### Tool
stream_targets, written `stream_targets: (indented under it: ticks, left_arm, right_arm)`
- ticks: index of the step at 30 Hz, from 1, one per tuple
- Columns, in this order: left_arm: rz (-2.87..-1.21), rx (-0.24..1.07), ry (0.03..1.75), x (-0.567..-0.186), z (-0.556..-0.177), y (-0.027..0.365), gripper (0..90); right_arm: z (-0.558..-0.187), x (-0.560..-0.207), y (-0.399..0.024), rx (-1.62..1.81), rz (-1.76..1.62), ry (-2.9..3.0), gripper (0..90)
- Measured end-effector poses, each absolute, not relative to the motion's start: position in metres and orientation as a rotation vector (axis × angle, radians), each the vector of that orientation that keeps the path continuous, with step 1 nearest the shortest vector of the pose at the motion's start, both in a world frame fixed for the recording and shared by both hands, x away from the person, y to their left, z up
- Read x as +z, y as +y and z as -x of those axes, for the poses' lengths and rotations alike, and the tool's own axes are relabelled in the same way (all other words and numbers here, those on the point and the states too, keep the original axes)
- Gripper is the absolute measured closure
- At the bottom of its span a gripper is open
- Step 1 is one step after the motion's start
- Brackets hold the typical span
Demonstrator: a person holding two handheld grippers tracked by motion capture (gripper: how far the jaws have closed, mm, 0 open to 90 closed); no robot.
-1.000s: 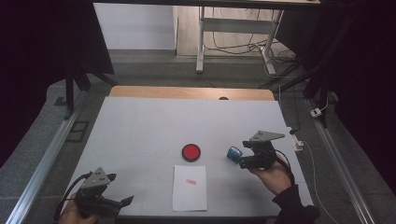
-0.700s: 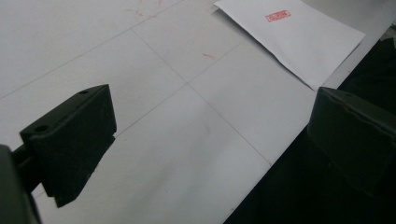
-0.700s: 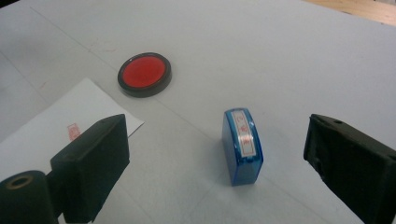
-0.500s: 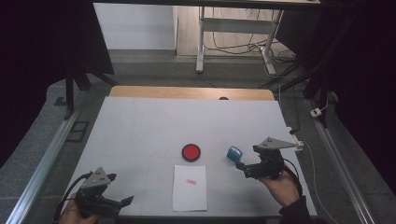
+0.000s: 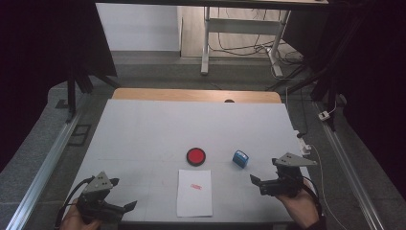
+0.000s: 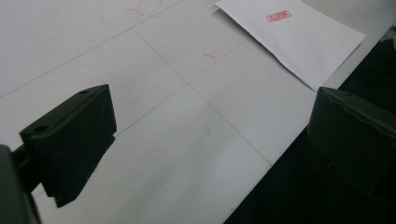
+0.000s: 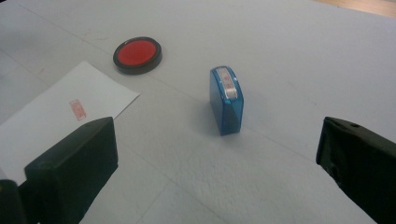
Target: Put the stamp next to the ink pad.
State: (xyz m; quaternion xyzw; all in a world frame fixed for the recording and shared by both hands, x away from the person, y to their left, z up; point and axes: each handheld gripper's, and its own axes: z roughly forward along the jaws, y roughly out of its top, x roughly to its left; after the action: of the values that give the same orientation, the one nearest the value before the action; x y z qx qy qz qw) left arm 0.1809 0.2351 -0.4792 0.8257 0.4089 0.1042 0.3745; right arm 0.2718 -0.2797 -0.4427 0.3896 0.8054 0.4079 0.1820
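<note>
1. Blue plastic marks the stamp (image 5: 241,158), which stands on its own on the white desk (image 5: 143,129), untouched, just right of the round red ink pad (image 5: 196,156).
2. From the right gripper view the stamp (image 7: 226,99) rests on a narrow side, its label face turned up, ahead of the jaws and apart from both.
3. The right hand-held gripper (image 5: 258,183) sits near the desk's front right, held in a hand (image 5: 299,207); its jaws have just been opening and now stand spread wide with nothing between them.
4. The left hand-held gripper (image 5: 125,207) rests at the front left corner, in the other hand (image 5: 76,221); its jaws are also spread wide apart, with bare desk between them.
5. A white sheet of paper (image 5: 195,192) lies near the front edge between the two hand-held grippers, just below the ink pad, and carries a small red stamped mark (image 5: 195,186) in its upper half.
6. In the left gripper view the same sheet (image 6: 294,39) lies at an angle, its red mark (image 6: 279,16) toward the top of the frame.
7. In the right gripper view the ink pad (image 7: 137,54) has a black rim around its red centre and sits just beyond the paper's corner (image 7: 130,95).
</note>
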Motion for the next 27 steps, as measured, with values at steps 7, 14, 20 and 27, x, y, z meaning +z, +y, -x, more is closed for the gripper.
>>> stream_targets:
  ticks: [7, 14, 20, 27]
  left_arm:
    - [-2.111, 0.265, 1.053, -0.479, -0.181, 0.236, 1.3]
    - [-2.107, 0.265, 1.059, -0.479, -0.181, 0.236, 1.2]
    - [-2.107, 0.263, 1.062, -0.48, -0.181, 0.237, 1.2]
    - [-2.104, 0.261, 1.065, -0.48, -0.182, 0.237, 1.3]
  right_arm:
    - [-0.255, -0.446, -0.293, 1.123, -1.148, 2.264, 0.0]
    - [-0.243, -0.45, -0.305, 1.108, -1.232, 2.243, 0.0]
    - [-0.235, -0.454, -0.312, 1.087, -1.262, 2.259, 0.0]
    - [-0.234, -0.456, -0.31, 1.044, -1.262, 2.257, 0.0]
